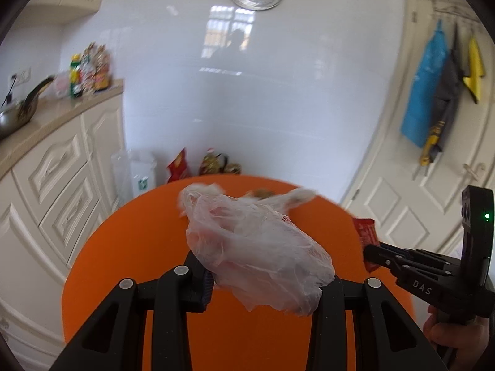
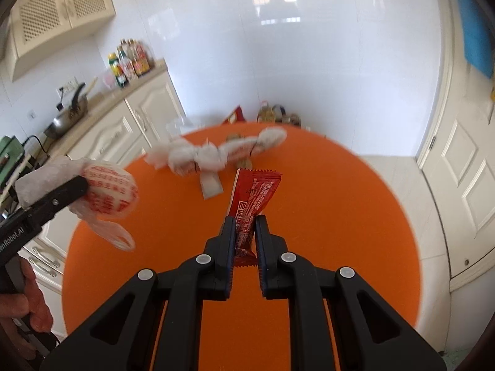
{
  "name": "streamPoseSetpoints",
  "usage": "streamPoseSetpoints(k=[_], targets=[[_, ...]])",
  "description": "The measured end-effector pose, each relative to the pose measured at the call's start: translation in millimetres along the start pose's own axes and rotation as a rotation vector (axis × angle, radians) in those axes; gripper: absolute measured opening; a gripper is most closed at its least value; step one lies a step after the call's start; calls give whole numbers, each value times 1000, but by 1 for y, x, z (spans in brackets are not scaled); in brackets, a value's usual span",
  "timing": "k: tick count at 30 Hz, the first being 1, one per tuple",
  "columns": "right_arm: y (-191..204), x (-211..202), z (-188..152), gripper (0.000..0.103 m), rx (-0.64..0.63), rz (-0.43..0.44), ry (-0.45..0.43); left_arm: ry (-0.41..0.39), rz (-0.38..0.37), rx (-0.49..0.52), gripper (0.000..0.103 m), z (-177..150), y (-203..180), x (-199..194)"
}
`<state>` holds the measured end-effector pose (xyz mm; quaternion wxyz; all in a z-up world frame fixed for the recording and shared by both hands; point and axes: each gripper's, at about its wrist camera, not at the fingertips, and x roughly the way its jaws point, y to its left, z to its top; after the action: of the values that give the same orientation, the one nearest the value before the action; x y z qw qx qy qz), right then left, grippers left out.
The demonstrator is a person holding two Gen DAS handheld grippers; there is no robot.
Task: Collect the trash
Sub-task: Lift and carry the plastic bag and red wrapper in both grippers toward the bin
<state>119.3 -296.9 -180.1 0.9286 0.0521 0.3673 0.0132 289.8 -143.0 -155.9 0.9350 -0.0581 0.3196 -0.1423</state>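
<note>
Left gripper [image 1: 263,278] clamps plastic bag [image 1: 256,247]; right gripper [image 2: 244,225] pinches red wrapper [image 2: 255,194]. Ahead on orange table [image 2: 340,216]: crumpled tissue wad [image 2: 213,154] + scraps left, approx. halfway.

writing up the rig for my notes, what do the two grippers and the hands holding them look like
Both are matte black plastic with two long fingers on linkage arms joined by pale round pivot caps. The left gripper has white lettering ending "Robot.AI"; the right gripper reads "DAS" and has a lit green LED on its upright housing. Finger pads look dark blue and ribbed. A bare hand grips a handle; no sleeve shows.
</note>
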Motion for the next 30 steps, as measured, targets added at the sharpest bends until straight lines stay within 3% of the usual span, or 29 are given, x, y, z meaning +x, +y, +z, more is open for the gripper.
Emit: streamPoseSetpoints(k=[6,12,18,24,30], targets=[[-17,-68,12,12,6,-18,-125,-68,-91,75,33,9,-44,-38],[-51,-132,13,12,39,-80,-218,-103,-201,161,33,-2,-87,-70],[-95,-190,-4,12,91,-183,-277,-104,-297,224,33,0,-116,-62],[-151,-232,-27,12,175,-295,-299,-48,-426,288,33,6,-160,-41],[-218,-243,-69,12,298,-388,-239,102,-527,378,33,-11,-211,0]])
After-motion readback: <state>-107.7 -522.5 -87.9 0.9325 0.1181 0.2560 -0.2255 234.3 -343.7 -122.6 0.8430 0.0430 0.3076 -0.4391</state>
